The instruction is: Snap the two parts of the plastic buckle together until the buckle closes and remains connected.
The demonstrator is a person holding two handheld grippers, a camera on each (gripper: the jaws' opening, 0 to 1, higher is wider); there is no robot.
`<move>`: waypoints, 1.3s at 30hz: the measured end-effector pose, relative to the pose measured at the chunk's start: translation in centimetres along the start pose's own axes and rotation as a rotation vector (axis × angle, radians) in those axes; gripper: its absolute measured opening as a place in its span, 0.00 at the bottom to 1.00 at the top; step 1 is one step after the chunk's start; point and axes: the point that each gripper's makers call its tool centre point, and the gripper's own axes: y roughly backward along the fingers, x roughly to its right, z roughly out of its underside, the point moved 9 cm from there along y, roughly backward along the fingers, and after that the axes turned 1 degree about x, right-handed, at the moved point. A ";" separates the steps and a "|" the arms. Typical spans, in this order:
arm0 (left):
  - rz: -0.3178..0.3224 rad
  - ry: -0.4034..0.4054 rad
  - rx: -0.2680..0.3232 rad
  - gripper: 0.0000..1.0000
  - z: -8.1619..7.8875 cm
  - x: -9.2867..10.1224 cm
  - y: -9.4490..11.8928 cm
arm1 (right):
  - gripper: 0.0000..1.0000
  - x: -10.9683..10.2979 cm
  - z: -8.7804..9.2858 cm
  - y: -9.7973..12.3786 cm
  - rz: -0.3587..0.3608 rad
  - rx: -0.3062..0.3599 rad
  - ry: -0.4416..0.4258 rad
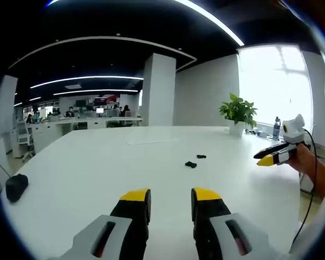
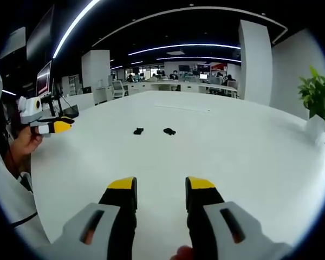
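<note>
Two small black buckle parts lie apart on the white table [image 1: 97,162]. In the left gripper view one part [image 1: 190,164] is nearer and the other [image 1: 201,156] just beyond it. In the right gripper view they lie side by side, one [image 2: 138,131] on the left and one [image 2: 169,131] on the right, with a gap between. My left gripper [image 1: 170,196] is open and holds nothing, well short of the parts. My right gripper [image 2: 161,185] is open too, also short of them. Each gripper shows in the other's view: the right gripper [image 1: 268,157], the left gripper [image 2: 62,125].
A black mouse-like object [image 1: 16,187] lies near the table's left edge. A potted plant [image 1: 238,111] and a bottle [image 1: 275,128] stand by the window at the far side. The plant [image 2: 319,97] sits at the right. Office desks with people are in the background.
</note>
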 end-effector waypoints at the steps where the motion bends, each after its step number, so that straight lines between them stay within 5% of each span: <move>1: -0.001 0.000 -0.001 0.29 0.0 0.0 0.0 | 0.36 0.0 0.0 0.0 0.001 0.000 0.000; 39: 0.022 0.002 -0.005 0.29 -0.4 -0.9 -1.1 | 0.35 1.4 -2.1 -2.1 -0.016 0.003 0.052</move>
